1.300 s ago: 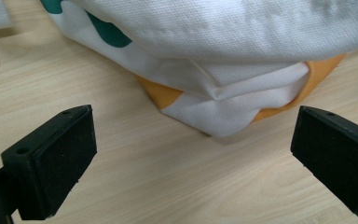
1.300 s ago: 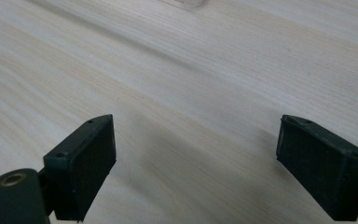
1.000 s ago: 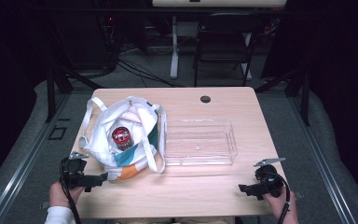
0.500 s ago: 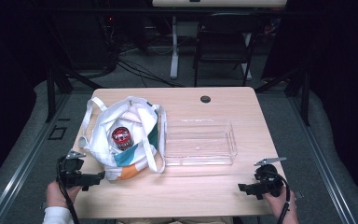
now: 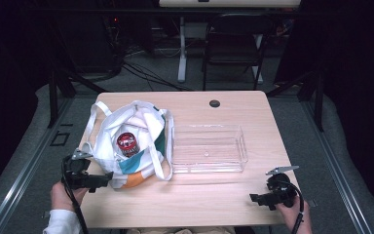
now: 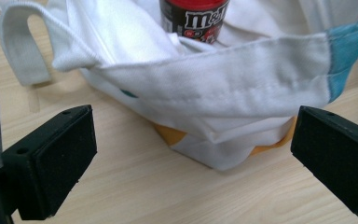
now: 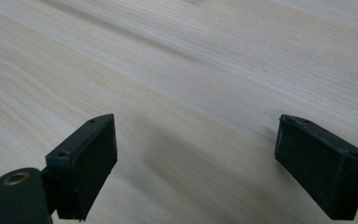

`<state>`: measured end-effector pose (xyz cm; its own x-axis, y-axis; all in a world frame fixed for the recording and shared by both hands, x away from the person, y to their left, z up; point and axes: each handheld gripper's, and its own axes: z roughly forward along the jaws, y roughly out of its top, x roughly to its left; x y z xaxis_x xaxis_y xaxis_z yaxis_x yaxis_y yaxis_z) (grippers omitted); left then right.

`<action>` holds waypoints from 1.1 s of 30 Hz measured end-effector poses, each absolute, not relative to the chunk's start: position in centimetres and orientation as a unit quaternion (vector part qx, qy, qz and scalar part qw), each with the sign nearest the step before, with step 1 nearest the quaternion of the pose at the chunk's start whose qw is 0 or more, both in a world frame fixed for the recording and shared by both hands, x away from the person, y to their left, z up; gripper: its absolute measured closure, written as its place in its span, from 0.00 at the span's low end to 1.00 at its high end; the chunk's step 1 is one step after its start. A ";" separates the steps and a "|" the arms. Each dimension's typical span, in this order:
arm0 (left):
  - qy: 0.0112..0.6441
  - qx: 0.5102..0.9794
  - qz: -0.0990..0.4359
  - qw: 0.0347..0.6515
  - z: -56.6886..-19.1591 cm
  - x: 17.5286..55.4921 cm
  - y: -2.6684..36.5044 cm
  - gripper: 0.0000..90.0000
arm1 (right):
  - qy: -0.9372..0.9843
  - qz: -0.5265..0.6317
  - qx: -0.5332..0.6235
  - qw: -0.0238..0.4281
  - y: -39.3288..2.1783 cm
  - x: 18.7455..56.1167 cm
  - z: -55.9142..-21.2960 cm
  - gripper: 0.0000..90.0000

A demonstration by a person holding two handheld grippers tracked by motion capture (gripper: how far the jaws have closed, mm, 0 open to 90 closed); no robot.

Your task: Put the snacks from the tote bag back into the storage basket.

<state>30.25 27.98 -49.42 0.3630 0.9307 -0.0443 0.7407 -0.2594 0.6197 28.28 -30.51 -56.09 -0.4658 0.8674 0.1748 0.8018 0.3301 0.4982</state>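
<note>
Moved: left gripper (image 5: 108, 178) has eased back toward lower left, jaws wide, holding nothing.
Bag: white tote bag (image 5: 136, 146) left of centre, red-lidded jar (image 5: 127, 142) inside.
Tray: clear tray (image 5: 208, 148) centre, apparently bare.
Table: pale wood table (image 5: 195, 204).
Room: dark; folding chair (image 5: 233, 48) top centre.
Right gripper (image 5: 253, 199): lower right, jaws wide, holding nothing.

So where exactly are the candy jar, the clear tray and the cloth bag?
M&M's jar (image 5: 126, 142): high view, on its red lid.
Clear plastic tray (image 5: 242, 144): high view, on its right wall.
Tote bag (image 6: 223, 84): left gripper view, on its white hem.
</note>
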 end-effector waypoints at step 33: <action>0.502 0.781 0.192 0.320 -45.2 34.5 24.3 0.00 | 0.826 0.263 0.494 0.070 -29.3 28.8 -55.9 0.13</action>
<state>34.53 24.25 -45.17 0.4230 0.9059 -0.0211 0.6603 -0.2923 0.6918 28.78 -29.33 -55.95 -0.5028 0.8521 0.1451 0.7789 0.3739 0.5035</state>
